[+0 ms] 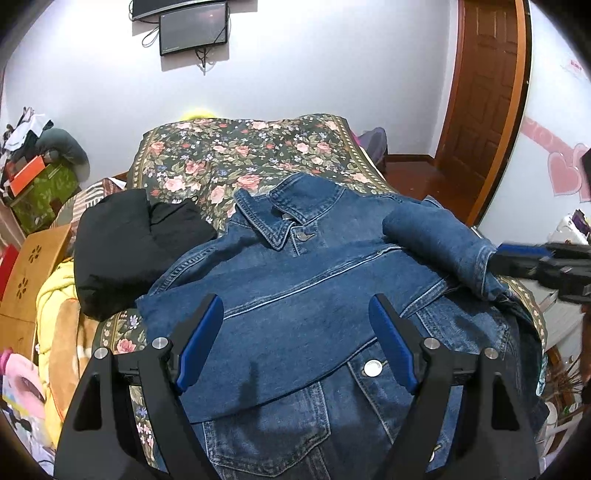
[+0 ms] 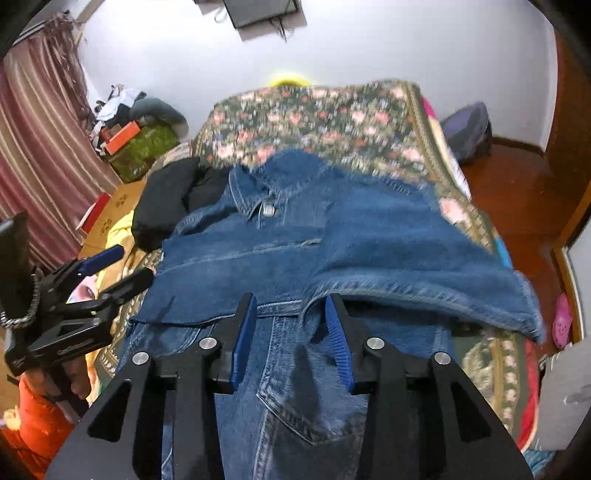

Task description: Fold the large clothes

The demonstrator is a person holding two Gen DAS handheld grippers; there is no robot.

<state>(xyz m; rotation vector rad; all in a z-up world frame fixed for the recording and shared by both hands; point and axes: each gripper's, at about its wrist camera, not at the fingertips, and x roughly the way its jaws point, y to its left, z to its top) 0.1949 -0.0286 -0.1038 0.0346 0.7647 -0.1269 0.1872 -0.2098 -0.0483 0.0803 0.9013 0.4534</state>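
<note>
A blue denim jacket (image 1: pixel 295 280) lies front up on the floral bedspread (image 1: pixel 236 155), collar at the far end. Its left sleeve lies folded across the chest. Its right sleeve (image 1: pixel 439 243) is lifted over the jacket's right side. My left gripper (image 1: pixel 297 321) is open and empty above the jacket's middle. My right gripper (image 2: pixel 291 317) is open just below the lifted sleeve's cuff edge (image 2: pixel 424 299), which hangs over its right finger. The right gripper also shows at the left view's right edge (image 1: pixel 546 258), and the left gripper shows in the right view (image 2: pixel 125 266).
A black garment (image 1: pixel 125 247) lies on the bed left of the jacket. Boxes, yellow cloth and clutter (image 1: pixel 44 258) crowd the bed's left side. A wooden door (image 1: pixel 484 96) and floor are at the right. A screen (image 1: pixel 192 29) hangs on the far wall.
</note>
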